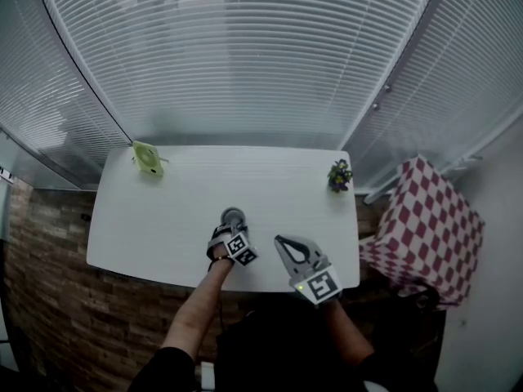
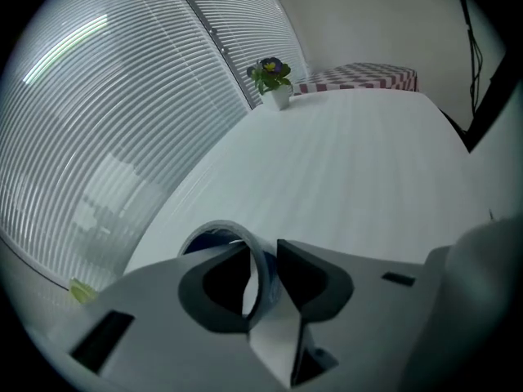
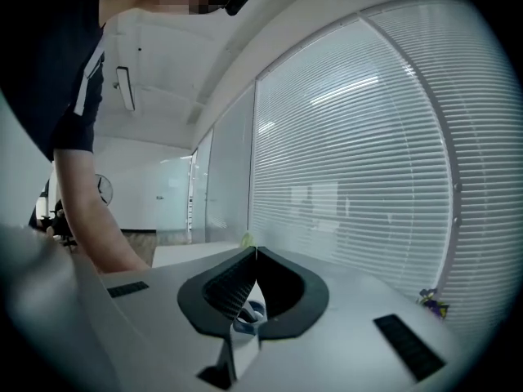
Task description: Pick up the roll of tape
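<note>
The grey roll of tape [image 1: 234,216] lies near the front middle of the white table [image 1: 163,219]. My left gripper [image 1: 231,227] points steeply down at it. In the left gripper view one jaw is inside the ring and the other outside. Both press the near wall of the tape [image 2: 219,228], so the left gripper [image 2: 263,274] is shut on it. My right gripper [image 1: 280,240] hovers at the table's front edge, to the right of the roll. In its own view the right gripper [image 3: 255,252] is shut, tips touching, with nothing between them.
A small potted plant [image 1: 339,175] stands at the table's far right corner, and a green object [image 1: 147,158] at the far left corner. A red-and-white checked piece [image 1: 425,227] sits off the right side. Window blinds [image 1: 245,55] rise behind the table.
</note>
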{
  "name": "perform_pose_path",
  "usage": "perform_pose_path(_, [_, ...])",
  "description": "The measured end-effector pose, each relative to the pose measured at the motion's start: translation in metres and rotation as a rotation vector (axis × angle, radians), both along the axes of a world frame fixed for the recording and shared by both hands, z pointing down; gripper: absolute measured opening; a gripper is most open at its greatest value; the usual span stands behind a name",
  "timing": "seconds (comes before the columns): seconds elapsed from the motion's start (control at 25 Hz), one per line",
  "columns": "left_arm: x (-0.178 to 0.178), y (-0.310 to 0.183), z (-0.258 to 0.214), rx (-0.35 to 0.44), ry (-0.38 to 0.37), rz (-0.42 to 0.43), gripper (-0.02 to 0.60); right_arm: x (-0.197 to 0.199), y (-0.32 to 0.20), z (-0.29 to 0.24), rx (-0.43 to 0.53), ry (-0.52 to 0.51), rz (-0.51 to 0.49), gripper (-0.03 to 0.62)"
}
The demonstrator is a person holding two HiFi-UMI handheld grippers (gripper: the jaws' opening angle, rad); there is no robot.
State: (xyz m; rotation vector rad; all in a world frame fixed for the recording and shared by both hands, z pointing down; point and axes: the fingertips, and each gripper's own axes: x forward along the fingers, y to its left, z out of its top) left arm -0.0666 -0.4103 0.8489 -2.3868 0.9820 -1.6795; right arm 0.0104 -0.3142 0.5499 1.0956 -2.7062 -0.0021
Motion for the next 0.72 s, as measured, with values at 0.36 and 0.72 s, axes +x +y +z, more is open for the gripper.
perform_pose_path(0.36, [-0.002,-0.010,-0.036,0.122,0.121,-0.051,0.089,0.009,-0.004,0.003,-0.022,-0.015,0.033,0.008])
perform_pose_path(0.72, [-0.007,-0.001,-0.112,0.243,0.396,-0.167,0.089,0.015,-0.009,-0.003,-0.007,-0.056,0.059,0.008])
